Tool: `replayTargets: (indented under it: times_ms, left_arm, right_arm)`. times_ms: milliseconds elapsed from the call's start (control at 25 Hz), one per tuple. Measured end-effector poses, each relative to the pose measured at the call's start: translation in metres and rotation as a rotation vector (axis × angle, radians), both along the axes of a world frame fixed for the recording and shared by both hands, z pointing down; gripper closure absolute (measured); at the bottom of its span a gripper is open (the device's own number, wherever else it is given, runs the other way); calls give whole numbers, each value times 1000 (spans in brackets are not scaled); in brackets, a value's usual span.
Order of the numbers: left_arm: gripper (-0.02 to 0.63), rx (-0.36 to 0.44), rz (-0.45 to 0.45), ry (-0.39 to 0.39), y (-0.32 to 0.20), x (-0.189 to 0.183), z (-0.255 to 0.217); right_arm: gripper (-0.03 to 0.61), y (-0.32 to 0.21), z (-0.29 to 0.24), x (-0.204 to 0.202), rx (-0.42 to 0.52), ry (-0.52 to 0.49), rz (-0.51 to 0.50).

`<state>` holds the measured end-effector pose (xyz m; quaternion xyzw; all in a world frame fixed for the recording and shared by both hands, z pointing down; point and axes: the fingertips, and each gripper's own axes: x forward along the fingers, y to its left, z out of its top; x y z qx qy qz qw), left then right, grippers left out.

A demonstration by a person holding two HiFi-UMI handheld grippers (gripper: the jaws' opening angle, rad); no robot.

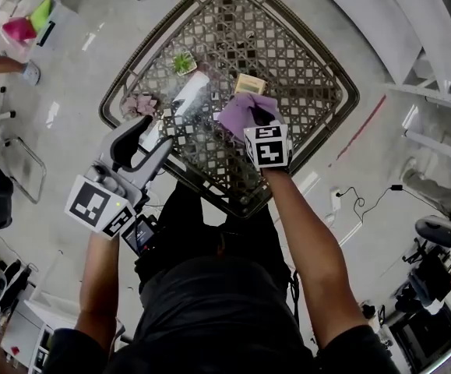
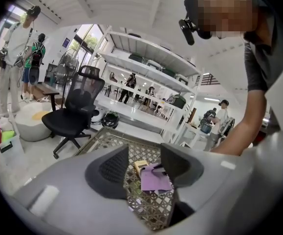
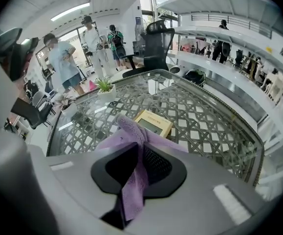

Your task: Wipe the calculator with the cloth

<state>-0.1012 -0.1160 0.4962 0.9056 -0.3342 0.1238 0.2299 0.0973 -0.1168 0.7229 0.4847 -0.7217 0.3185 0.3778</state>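
Observation:
A beige calculator [image 1: 249, 83] [image 3: 153, 123] [image 2: 140, 166] lies on the glass-topped lattice table [image 1: 303, 76]. My right gripper [image 1: 258, 121] [image 3: 138, 166] is shut on a purple cloth [image 1: 241, 111] [image 3: 131, 136] [image 2: 155, 178], which bunches just in front of the calculator's near edge and hangs down between the pads. My left gripper [image 1: 153, 137] [image 2: 140, 168] stands open at the table's left front edge, clear of the calculator, with nothing between its fingers.
On the table's left part stand a small potted plant [image 1: 183, 62] [image 3: 104, 86], a long white object [image 1: 189, 92] and a pinkish bundle [image 1: 141, 104]. A black office chair [image 2: 75, 104] and several people stand around. White shelving [image 2: 146, 77] is behind.

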Motion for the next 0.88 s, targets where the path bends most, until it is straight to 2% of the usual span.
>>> replayTargets:
  times_ms: [320, 600, 880]
  left_arm:
    - [354, -40, 12, -11, -4, 1, 15]
    - [354, -40, 1, -8, -6, -5, 15]
    - [354, -32, -1, -3, -4, -7, 11]
  right_arm:
    - [541, 0, 1, 5, -3, 7, 56]
    - [541, 9, 7, 27, -48, -19, 220]
    - [541, 26, 23, 48, -135, -113, 428]
